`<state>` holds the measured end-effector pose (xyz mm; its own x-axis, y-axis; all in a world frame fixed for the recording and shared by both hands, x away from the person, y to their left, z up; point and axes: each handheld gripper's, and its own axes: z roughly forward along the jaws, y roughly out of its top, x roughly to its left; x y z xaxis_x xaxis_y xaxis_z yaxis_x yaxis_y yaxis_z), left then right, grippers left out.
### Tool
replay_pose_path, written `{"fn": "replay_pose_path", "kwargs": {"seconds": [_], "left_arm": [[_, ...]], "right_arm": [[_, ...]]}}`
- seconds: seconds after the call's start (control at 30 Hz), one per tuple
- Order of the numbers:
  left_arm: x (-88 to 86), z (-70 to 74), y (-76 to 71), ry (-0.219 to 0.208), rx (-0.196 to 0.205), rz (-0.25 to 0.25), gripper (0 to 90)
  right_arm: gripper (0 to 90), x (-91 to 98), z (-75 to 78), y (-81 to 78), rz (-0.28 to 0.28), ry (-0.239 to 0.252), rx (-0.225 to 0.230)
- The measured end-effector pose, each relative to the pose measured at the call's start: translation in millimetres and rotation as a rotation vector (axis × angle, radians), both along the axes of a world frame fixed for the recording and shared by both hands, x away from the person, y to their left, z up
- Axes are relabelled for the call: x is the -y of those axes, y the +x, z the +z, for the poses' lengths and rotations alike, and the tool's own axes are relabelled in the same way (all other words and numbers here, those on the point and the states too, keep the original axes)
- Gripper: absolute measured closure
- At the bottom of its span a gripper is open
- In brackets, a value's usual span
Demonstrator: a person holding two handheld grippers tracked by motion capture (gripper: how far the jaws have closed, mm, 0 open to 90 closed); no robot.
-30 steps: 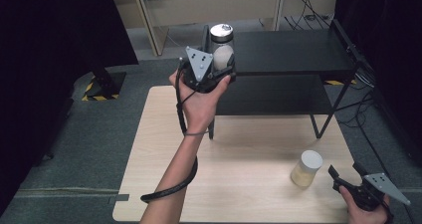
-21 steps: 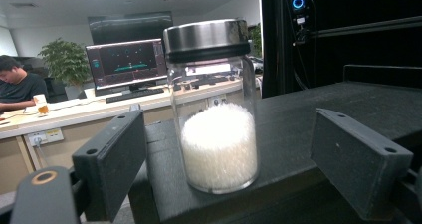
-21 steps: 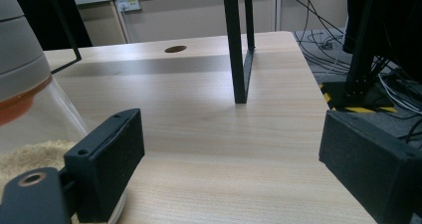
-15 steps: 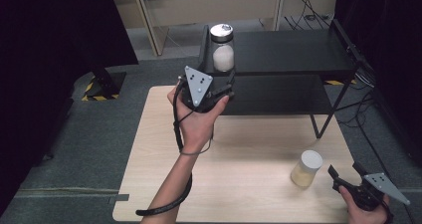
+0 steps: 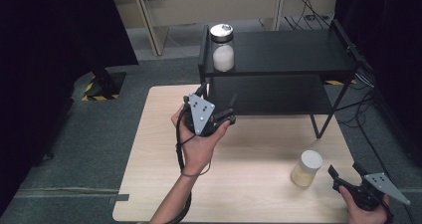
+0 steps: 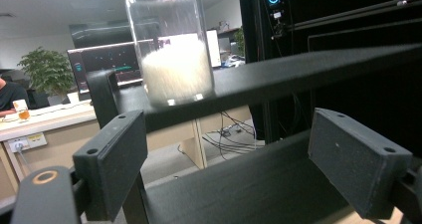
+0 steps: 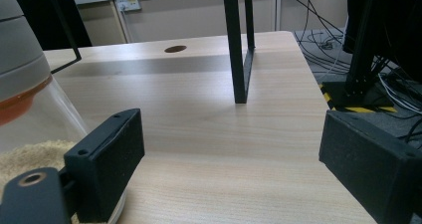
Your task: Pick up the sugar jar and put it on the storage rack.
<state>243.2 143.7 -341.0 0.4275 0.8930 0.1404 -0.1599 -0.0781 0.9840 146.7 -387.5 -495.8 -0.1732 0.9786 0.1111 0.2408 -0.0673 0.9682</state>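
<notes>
A glass jar (image 5: 222, 47) with a silver lid and white powder stands at the front left corner of the black shelf's top board (image 5: 288, 52). My left gripper (image 5: 230, 109) is held below and in front of it, open and empty, pointing at the shelf. In the left gripper view the same jar (image 6: 171, 45) rises above the shelf edge, beyond my left gripper (image 6: 234, 159). A second jar (image 5: 307, 168), white-lidded with yellowish grains, sits on the table. My right gripper (image 5: 344, 173) rests open just right of it. In the right gripper view this jar (image 7: 25, 109) lies outside the left jaw of my right gripper (image 7: 239, 169).
The black two-tier shelf stands on the back half of the light wooden table (image 5: 249, 184), with a thin leg (image 7: 239, 59) near the right side. Dark curtains hang at left and right. Cables lie on the floor behind the shelf.
My left hand has come down and back from the jar on the shelf top, leaving the jar standing there. The right gripper and the grain jar have stayed still.
</notes>
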Motion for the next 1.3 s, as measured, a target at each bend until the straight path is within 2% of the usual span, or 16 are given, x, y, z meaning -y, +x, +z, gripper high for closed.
{"fn": "replay_pose_path", "kwargs": {"seconds": [0.37, 0.57, 0.87, 1.3], "left_arm": [[-6.2, -37.4, -12.2, 0.001, 0.014, -0.036, 14.4], [-11.6, -57.4, -17.2, 0.008, 0.004, -0.044, 14.0], [-15.2, -79.4, -21.7, 0.015, 0.006, -0.050, 13.9], [-19.3, -105.3, -26.3, 0.023, -0.033, -0.051, 13.4]], "right_arm": [[10.8, -0.3, -0.1, -0.1, 0.000, -0.002, 0.001], [10.8, -0.5, -0.1, 0.0, 0.000, -0.005, 0.001], [10.8, -0.7, -0.2, -0.2, -0.001, -0.005, 0.002], [10.8, -0.9, -0.3, -0.3, 0.000, -0.007, 0.003]]}}
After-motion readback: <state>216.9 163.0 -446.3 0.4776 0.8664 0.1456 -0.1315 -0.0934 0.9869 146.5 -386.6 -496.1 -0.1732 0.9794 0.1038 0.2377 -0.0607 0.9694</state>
